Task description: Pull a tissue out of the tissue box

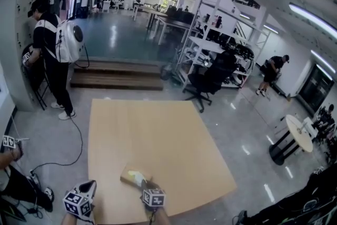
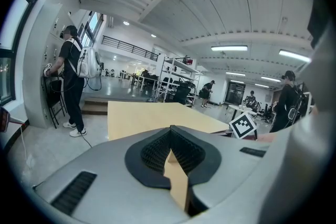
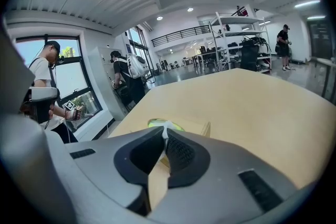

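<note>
A brown tissue box with a yellow-green opening lies near the front edge of the light wooden table. My right gripper reaches onto the box from the near side. In the right gripper view, its jaws are shut at the opening, and a white tuft of tissue is pinched between the tips of the right gripper; the box lies just behind. My left gripper hovers at the table's front left corner, apart from the box. The left gripper has its pads meeting with nothing between them.
A person with a white backpack stands at the far left by a wall. Cables trail on the floor left of the table. A black office chair and shelves stand beyond it, and a round white table stands at the right.
</note>
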`<state>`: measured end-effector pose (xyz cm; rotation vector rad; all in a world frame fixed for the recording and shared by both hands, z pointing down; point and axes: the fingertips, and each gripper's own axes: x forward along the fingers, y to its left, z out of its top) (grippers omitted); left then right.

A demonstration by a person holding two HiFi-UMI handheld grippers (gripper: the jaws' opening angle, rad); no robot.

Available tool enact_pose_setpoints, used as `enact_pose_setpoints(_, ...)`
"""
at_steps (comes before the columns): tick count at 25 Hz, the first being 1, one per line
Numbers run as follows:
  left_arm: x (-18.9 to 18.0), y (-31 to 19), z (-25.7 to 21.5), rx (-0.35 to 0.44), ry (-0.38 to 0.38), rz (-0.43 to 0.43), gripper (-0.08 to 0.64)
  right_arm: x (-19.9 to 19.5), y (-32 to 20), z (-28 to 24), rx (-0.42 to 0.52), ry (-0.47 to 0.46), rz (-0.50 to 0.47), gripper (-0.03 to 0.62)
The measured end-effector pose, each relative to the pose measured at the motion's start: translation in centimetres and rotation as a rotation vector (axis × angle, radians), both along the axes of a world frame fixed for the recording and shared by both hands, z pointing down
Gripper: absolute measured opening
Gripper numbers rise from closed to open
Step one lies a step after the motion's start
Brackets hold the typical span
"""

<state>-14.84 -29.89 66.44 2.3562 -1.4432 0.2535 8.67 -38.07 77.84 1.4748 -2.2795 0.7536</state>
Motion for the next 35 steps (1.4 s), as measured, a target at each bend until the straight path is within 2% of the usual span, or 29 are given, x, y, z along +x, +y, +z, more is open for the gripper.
enact_pose_setpoints(17, -0.3, -0.2, -0.8, 0.030, 0.017, -0.009, 0.006, -0.3, -1.7, -4.7, 0.107, 0.021, -0.009, 0.006)
enact_pose_setpoints(26, -0.1, -0.2, -0.5, 0.036, 0.024, -0.012, 0.006, 0.2, -3.2, -11.3, 0.250, -0.031, 0.013, 0.006)
enact_pose_setpoints(35, -0.4, 0.1, -0.9, 0.055, 0.034, -0.018, 0.006, -0.6, -3.1, -17.8, 0.389, -0.038, 0.001, 0.006)
